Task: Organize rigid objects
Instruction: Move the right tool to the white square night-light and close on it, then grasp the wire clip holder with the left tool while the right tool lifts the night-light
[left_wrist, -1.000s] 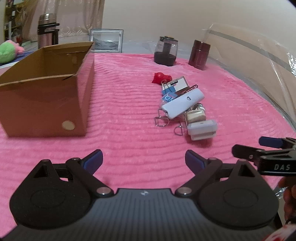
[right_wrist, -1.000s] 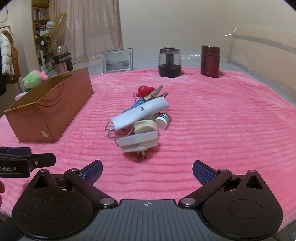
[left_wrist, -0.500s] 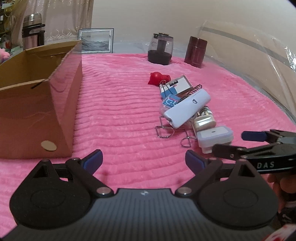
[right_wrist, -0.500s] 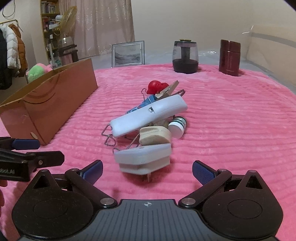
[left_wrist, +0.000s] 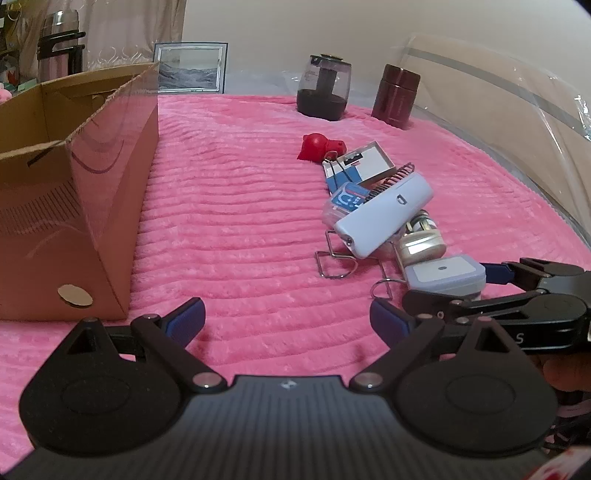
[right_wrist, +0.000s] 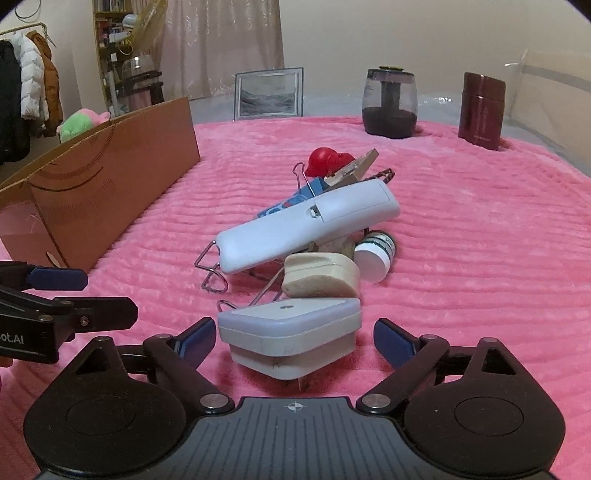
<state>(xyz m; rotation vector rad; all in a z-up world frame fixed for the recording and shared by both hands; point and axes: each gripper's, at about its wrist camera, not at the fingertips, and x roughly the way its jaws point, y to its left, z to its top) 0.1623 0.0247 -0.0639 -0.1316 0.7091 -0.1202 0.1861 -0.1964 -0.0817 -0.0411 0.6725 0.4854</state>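
Right wrist view, white plug adapter lying crosswise, prongs toward camera, right tool closing, ungripped.

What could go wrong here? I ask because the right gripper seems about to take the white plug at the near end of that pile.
1. The right gripper, whose jaws have just been closing, straddles the plug without pressing yet; the beige case seems to lean on it and may tumble.
2. A wire clip looks tucked behind the plug and could drag along.
3. The left gripper hovers open close by, so the two could bump.
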